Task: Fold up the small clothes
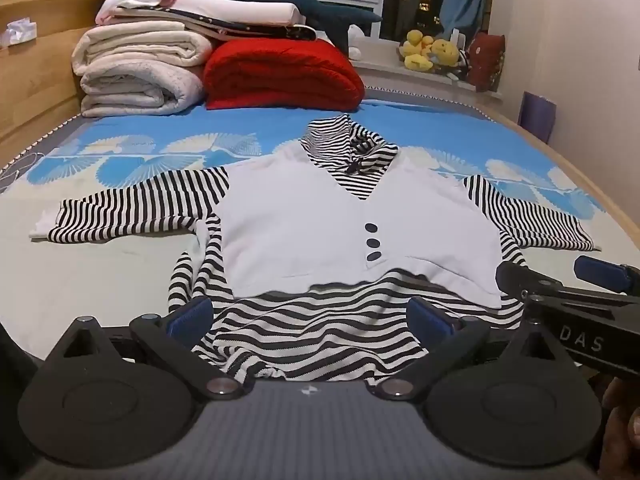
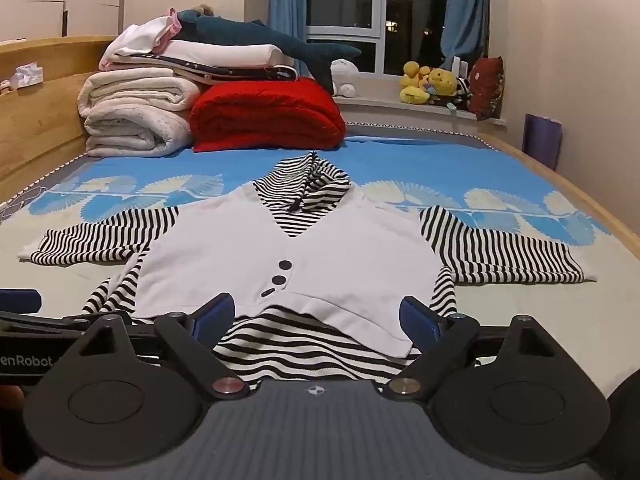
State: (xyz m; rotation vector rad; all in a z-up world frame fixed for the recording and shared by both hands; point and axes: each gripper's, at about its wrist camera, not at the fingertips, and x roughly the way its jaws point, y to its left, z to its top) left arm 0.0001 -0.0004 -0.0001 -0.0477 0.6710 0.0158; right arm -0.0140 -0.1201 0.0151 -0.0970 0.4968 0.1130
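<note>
One small garment [image 1: 352, 224], a white vest front over a black-and-white striped top, is laid flat on the bed sheet [image 1: 120, 280] with both striped sleeves spread out to the sides and its striped collar pointing toward the far end. Its rumpled striped hem is seen directly ahead of the left gripper [image 1: 312, 316], lying between the two blue-padded fingers without being pinched. The right gripper [image 2: 316, 318] is held just beside the left one, with the vest's lower edge and the striped hem between its fingers, likewise ungripped. Both pairs of jaws are spread wide and nothing is held by either. Three dark buttons [image 1: 373, 243] are counted on the vest front. At the far end, one red folded blanket [image 1: 280, 74] is seen beside one stack of white folded bedding [image 1: 140, 76].
</note>
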